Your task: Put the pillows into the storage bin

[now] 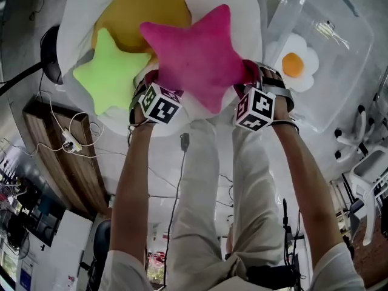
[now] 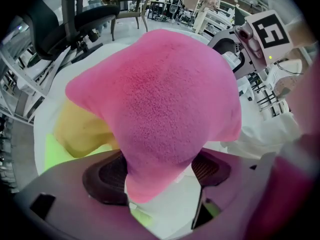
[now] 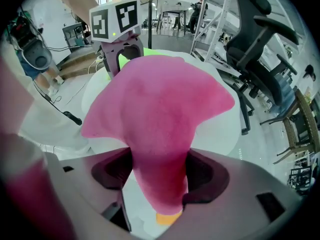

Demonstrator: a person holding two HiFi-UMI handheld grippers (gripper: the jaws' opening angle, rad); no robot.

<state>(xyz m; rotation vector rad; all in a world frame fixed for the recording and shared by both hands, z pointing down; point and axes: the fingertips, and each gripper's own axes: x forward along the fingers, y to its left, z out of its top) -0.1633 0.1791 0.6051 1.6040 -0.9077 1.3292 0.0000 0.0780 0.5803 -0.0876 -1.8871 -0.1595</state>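
the fuzzy pink star-shaped plush pillow [image 1: 197,53] spans both tools: left gripper [image 2: 159,171] clamps one point, right gripper [image 3: 160,170] clamps another.

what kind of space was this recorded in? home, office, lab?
Most likely an open-plan lab or office workspace, not a home: office chairs, metal racking, and a power strip with loose cables on the floor.
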